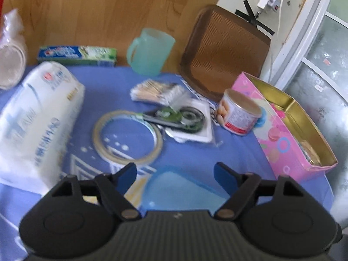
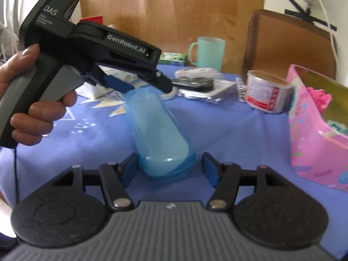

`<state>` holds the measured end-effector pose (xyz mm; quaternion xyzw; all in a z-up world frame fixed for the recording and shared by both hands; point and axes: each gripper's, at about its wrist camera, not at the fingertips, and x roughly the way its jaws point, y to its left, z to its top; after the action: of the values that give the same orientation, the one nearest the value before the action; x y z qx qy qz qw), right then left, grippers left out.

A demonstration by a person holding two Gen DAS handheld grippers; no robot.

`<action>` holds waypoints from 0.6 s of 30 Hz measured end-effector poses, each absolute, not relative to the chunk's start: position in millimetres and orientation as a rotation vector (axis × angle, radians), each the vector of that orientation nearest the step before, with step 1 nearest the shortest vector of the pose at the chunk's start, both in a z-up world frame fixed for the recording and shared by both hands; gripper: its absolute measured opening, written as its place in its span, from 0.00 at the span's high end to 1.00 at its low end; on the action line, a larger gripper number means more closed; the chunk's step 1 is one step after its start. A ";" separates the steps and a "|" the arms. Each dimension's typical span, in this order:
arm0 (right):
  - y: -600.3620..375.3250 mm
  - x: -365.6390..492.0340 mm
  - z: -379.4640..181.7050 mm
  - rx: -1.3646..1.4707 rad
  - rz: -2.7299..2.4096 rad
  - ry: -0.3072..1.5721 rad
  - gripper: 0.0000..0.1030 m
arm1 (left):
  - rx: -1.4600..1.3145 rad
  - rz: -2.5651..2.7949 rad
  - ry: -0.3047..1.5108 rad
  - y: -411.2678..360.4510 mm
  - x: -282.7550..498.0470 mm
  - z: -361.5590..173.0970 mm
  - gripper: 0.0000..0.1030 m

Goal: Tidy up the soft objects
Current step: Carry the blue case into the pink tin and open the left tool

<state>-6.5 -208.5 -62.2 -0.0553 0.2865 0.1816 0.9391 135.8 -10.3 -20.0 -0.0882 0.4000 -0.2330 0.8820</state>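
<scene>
A translucent blue case [image 2: 161, 134] lies on the blue cloth [image 2: 228, 130], pointing away from me. My right gripper [image 2: 169, 162] straddles its near end, jaws open, with a gap showing at the right pad. The left gripper [image 2: 152, 86], held by a hand [image 2: 32, 113], hovers over the case's far end. In the left wrist view the left gripper [image 1: 175, 169] is open above the case [image 1: 174, 187]. A white tissue pack [image 1: 37, 119] lies at the left and a bag of cotton swabs [image 1: 156, 91] sits farther back. Pink fluffy material [image 2: 319, 97] sits inside the pink box [image 2: 308, 141].
On the cloth lie a tape roll [image 1: 128, 137], a packaged correction tape [image 1: 184, 117] and a can [image 1: 237, 115]. A teal mug [image 1: 150, 52] and a toothpaste box [image 1: 76, 54] stand at the back. A brown chair [image 1: 226, 50] is behind the table; the pink box [image 1: 282, 141] is at the right.
</scene>
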 end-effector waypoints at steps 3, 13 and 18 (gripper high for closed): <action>-211.7 -4.6 -63.6 -0.108 0.381 0.582 0.40 | -0.201 -0.500 0.854 -14.3 129.9 -28.9 0.29; -223.2 -19.9 -63.6 -0.114 0.398 0.571 0.41 | -0.324 -0.461 0.835 -3.7 96.0 -30.6 0.33; -241.0 -34.2 -61.3 -0.116 0.348 0.571 0.40 | -0.252 -0.544 0.845 -27.8 81.3 -24.4 0.28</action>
<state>-34.2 -241.0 -61.3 -0.0571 0.2799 0.1707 0.9430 81.3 -27.8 -24.4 -0.1204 0.4038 -0.2602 0.8688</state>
